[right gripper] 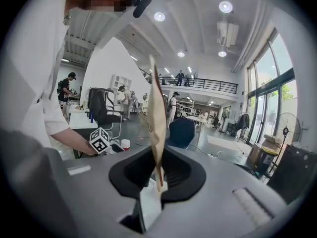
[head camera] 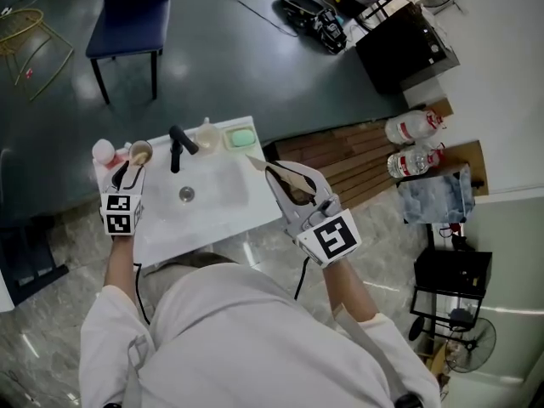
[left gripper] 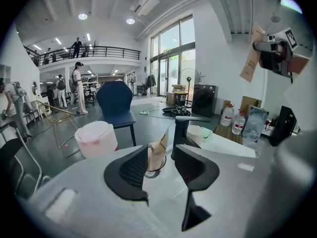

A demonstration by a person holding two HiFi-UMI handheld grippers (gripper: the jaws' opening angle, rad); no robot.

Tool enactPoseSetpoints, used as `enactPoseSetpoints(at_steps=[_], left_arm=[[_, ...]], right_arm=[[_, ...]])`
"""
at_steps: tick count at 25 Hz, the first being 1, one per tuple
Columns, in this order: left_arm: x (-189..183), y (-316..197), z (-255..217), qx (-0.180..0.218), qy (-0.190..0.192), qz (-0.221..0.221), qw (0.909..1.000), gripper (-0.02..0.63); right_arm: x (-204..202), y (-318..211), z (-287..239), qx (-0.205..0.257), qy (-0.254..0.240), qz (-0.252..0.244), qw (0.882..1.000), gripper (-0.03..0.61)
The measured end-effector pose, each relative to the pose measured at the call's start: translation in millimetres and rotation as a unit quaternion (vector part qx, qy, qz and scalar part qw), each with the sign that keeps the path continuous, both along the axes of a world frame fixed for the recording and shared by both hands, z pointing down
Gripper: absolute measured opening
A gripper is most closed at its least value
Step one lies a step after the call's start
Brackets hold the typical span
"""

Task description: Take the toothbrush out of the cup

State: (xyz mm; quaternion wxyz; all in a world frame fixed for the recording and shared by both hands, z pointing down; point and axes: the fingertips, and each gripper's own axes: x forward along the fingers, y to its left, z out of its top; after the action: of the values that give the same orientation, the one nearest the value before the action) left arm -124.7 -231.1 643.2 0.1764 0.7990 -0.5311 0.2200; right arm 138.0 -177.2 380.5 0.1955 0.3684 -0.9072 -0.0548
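A small clear cup stands at the sink's back left corner with a tan paper-wrapped piece in it. My left gripper is just in front of it, open; the left gripper view shows the cup in the gap between the black pads, a little beyond them. My right gripper hangs over the sink's right edge, shut on a flat tan paper-wrapped toothbrush that stands upright between its jaws. The same right gripper with its tan piece shows high in the left gripper view.
The white sink carries a black faucet, a pink-and-white jar, a beige cup and a green soap dish. A blue chair stands behind. Water bottles lie on wooden boards to the right.
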Motion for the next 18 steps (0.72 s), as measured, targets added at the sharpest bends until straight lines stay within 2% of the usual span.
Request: enactPoseSetpoints(at_steps=[5, 18], left_arm=[[2, -11, 17, -0.013, -0.003, -0.004, 0.9999, 0.175], [6, -28, 47, -0.042, -0.007, -0.004, 0.9991, 0.175]], right_arm=[[4, 1, -2, -0.005, -0.011, 0.011, 1.0, 0.043], [31, 5, 3, -0.003, 0.014, 0.037, 0.999, 0.043]])
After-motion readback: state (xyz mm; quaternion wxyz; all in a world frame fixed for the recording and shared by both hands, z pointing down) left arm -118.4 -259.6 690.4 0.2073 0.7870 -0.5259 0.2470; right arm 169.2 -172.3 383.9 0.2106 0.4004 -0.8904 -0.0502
